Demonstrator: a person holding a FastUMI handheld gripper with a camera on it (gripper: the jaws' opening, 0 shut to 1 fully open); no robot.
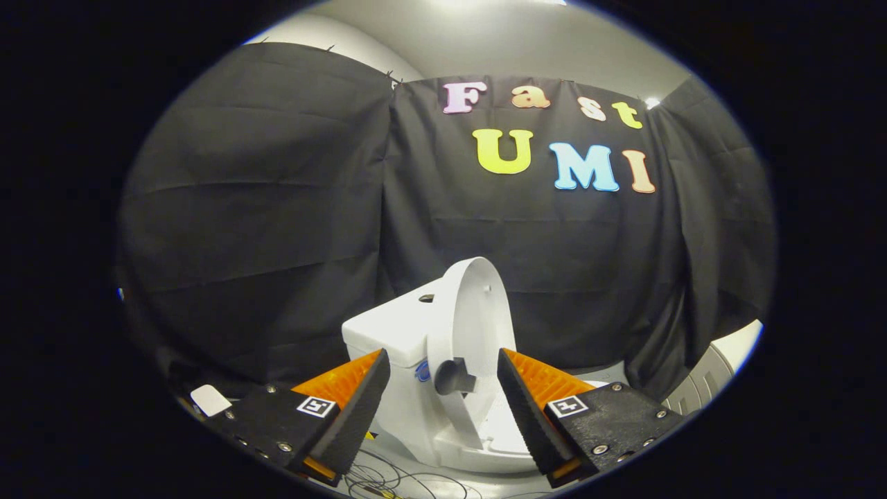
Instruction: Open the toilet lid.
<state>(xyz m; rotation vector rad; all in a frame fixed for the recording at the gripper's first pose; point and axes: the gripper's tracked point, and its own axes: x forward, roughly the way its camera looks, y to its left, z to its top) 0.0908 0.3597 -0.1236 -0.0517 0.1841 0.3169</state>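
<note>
While the gripper [443,398] hung just before the white toilet [416,360], its fingers stood spread apart, gripping nothing. The toilet's lid [471,312] stood raised upright against the tank [388,326].

1. The small white plastic toilet [388,333] looks smooth and faintly glossy, its raised oval lid [475,305] the same.
2. The gripper [443,388], fingers apart and gripping nothing, has ribbed pads [360,409] and grainy matt mounts with shiny metal screws [283,447].
3. The black booth wall [277,208] is matt, creased cloth.
</note>
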